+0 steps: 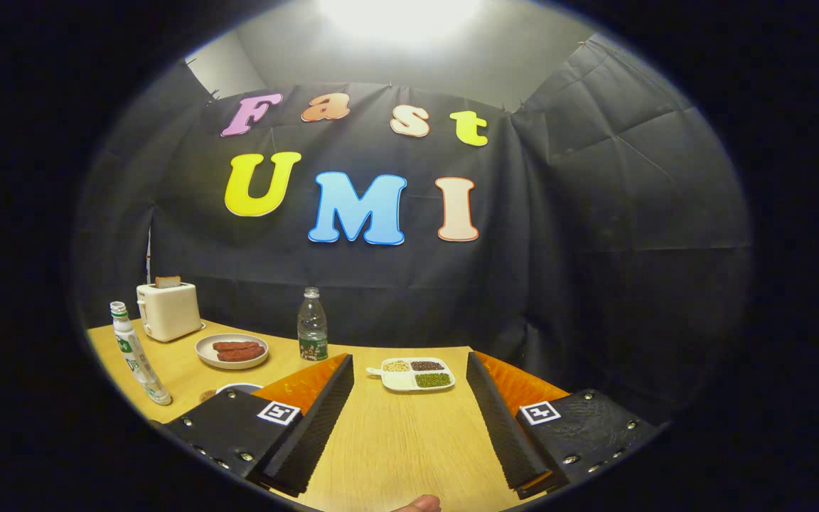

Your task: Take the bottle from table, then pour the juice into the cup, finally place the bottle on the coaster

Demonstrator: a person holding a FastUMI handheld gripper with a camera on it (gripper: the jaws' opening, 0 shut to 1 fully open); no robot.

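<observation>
Clear plastic, a dark label low on its body and a pale cap: that is the bottle (312, 324) standing upright near the back of the wooden table (388, 434), beyond the fingers and a little to their left. I cannot make out any juice inside it from where I stand. The gripper (409, 366) hangs with its fingers spread wide, nothing between them but bare tabletop. So the first step, taking the bottle, looks not yet begun. The next move, I judge, calls for swinging left and forward until the bottle sits between the open fingers, then closing on its body above the label.

A white bottle (138, 353) leans at the left, by a toaster (168, 311) and a plate of sausages (232, 350). A divided tray of beans (413, 375) lies just ahead of the fingers. A pale rim (239, 388) peeks behind the left finger; cup or coaster, I cannot tell.
</observation>
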